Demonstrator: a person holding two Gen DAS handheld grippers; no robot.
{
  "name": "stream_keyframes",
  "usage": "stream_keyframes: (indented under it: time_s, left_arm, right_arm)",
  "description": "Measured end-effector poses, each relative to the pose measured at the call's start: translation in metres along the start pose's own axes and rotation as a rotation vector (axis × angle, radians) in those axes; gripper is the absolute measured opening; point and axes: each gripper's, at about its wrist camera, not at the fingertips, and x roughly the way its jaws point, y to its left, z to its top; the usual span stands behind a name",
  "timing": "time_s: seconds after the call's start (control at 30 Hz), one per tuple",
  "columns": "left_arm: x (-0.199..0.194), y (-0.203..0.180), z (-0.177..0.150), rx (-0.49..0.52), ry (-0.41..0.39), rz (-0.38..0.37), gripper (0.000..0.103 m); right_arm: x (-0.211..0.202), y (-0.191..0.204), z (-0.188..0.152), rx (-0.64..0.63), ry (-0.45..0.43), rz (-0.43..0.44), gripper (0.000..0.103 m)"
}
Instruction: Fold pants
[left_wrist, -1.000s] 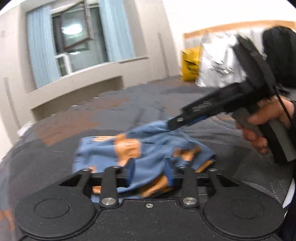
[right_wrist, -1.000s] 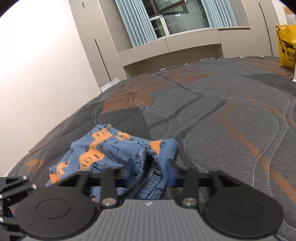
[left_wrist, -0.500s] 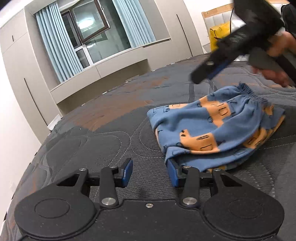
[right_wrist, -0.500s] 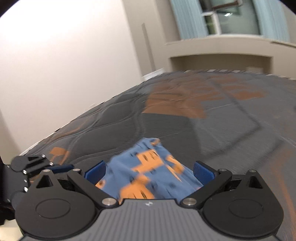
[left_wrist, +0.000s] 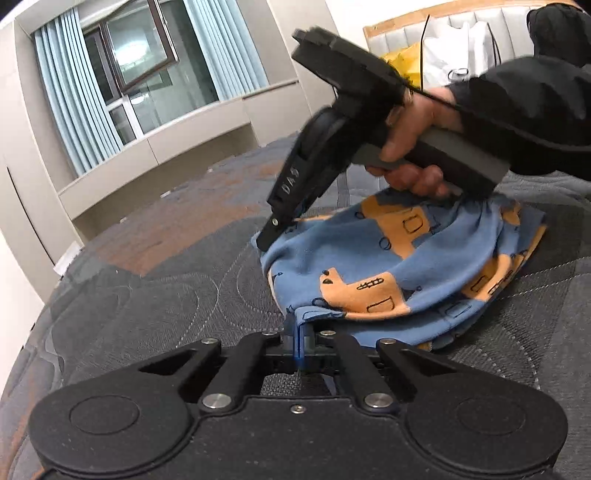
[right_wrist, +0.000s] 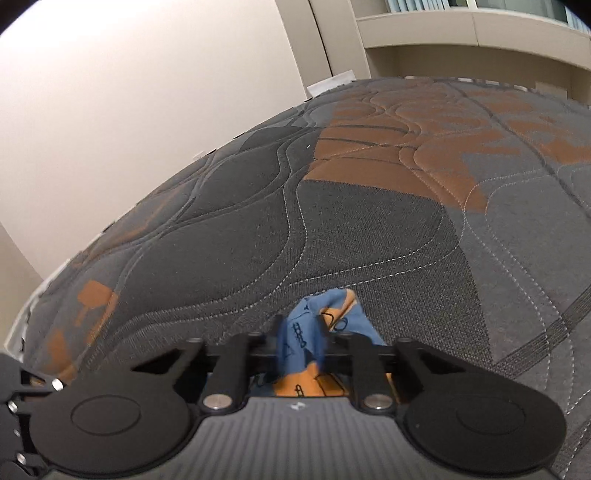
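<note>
On the bed (left_wrist: 155, 295) lie the blue pants (left_wrist: 369, 258). Both the left gripper (left_wrist: 299, 332) and right gripper (right_wrist: 301, 343) have fingers pinched tight on cloth corners. Lift both together, slowly, keeping the edge straight.

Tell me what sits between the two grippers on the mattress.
Left wrist view: only the blue pants' edge spans from the left gripper to the right gripper, each pinching a corner.

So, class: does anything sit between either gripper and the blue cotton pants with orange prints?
Nothing visible does. The left gripper is shut on the near edge of the blue pants with orange prints, and the right gripper pinches another fold on the grey quilted mattress.
</note>
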Motion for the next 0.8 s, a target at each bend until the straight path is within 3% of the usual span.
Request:
stream_keyframes:
  time_s: [0.3,0.53,0.57,0.6,0.63,0.67,0.7,0.73,0.8]
  left_arm:
    - [-0.04,-0.013,-0.015,0.012,-0.022,0.008,0.0]
    - [-0.032,-0.026,-0.021,0.053,0.024,0.032,0.0]
    - [-0.035,-0.024,-0.02,0.049,0.013,0.036,0.002]
    - [-0.038,-0.02,-0.02,0.034,0.008,0.029,0.007]
    - [-0.041,-0.016,-0.02,0.014,0.007,0.029,0.017]
    - [-0.044,-0.013,-0.019,-0.006,0.009,0.044,0.036]
    - [-0.046,-0.009,-0.018,-0.029,0.011,0.075,0.046]
    - [-0.049,-0.005,-0.017,-0.052,0.011,0.103,0.064]
    - [-0.052,0.004,-0.014,-0.129,-0.005,0.125,0.073]
  right_arm:
    - [-0.028,0.005,0.007,-0.013,-0.095,-0.015,0.01]
    - [-0.004,0.009,0.004,-0.033,-0.046,-0.041,0.012]
    - [-0.003,0.009,0.002,-0.035,-0.044,-0.045,0.017]
    - [-0.006,0.009,0.0,-0.041,-0.053,-0.062,0.037]
    - [-0.011,0.01,-0.003,-0.052,-0.066,-0.089,0.066]
    - [-0.021,0.013,-0.008,-0.069,-0.087,-0.125,0.08]
    - [-0.033,0.015,-0.013,-0.093,-0.118,-0.162,0.093]
    - [-0.045,0.018,-0.021,-0.119,-0.15,-0.205,0.097]
    - [-0.067,0.025,-0.038,-0.159,-0.186,-0.33,0.103]
